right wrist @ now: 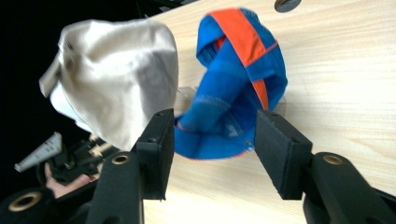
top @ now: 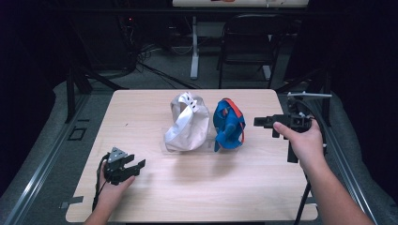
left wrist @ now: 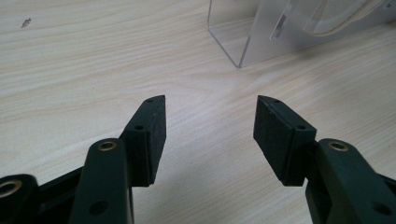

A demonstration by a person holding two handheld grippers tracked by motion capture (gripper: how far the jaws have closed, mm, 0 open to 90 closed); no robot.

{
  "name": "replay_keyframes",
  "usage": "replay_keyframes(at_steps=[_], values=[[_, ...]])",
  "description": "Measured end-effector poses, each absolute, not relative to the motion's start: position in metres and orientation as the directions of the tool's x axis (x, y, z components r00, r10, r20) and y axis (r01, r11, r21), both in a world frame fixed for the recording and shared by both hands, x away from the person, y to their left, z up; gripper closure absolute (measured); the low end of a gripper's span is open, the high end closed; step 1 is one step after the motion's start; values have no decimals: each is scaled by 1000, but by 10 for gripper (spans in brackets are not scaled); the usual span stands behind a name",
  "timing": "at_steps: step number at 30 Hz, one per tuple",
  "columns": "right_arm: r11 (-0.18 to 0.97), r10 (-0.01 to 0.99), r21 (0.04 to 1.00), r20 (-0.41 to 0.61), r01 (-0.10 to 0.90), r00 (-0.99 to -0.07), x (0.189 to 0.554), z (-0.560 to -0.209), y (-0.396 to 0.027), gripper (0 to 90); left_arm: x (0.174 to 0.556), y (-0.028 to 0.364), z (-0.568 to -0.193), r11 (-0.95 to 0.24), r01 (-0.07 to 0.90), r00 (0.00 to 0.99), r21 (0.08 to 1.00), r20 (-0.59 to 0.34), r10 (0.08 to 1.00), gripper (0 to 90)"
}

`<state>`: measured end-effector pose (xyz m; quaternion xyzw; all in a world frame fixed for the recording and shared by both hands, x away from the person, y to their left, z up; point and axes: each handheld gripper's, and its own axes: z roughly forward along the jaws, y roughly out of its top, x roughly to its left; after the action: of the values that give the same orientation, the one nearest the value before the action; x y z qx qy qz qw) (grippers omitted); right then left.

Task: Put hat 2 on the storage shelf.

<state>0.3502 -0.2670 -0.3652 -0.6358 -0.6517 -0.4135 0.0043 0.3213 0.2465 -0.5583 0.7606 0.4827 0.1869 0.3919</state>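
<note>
Claw, right (top: 264, 123): mine, held level at the right edge of the desk (top: 141, 108), jaws spread wide and released, nothing between the pads. It points at the blue cap (top: 229, 125), which sits just ahead of the tips and apart from them. In the right claw view the blue cap (right wrist: 233, 79) shows an orange stripe and rests upright on a clear stand.

Claw, left (top: 133, 168): mine, low over the near-left part of the desk, jaws likewise released, bare wood between the pads (left wrist: 156, 135).

Item 1: blue cap, centre-right of the desk, on its clear holder.

Item 2: white cap (top: 187, 123), just beside the blue cap on its left, with a row of small holes in the strap at the top. From the right claw view the white cap (right wrist: 121, 74) reads as pale grey cloth.

Item 3: clear plastic stand (left wrist: 243, 37), a see-through box edge on the wood, ahead of my left claw.

Surface: light wood-grain desk with rounded corners and a small dark speck (left wrist: 26, 21) near the far-left part.

Room: dim, grey floor (top: 61, 154), dark chair (top: 248, 42) beyond the desk, white table leg (top: 194, 47), loose cables (top: 145, 56) on the floor at the back left.
</note>
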Motion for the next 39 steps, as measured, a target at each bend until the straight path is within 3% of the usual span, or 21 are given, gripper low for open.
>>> replay_keyframes(at_steps=[16,22,39], values=[[-89,845,599,469,796,-258,309,-442,-262,450,320,249,-560,-224,591,452,775,-89,887,439],[-107,828,611,492,785,-270,294,-469,-261,453,318,250,-560,-222,592,449,774,-88,889,439],[-79,840,663,447,744,-309,273,-521,-251,487,317,250,-561,-228,594,451,772,-85,888,439]])
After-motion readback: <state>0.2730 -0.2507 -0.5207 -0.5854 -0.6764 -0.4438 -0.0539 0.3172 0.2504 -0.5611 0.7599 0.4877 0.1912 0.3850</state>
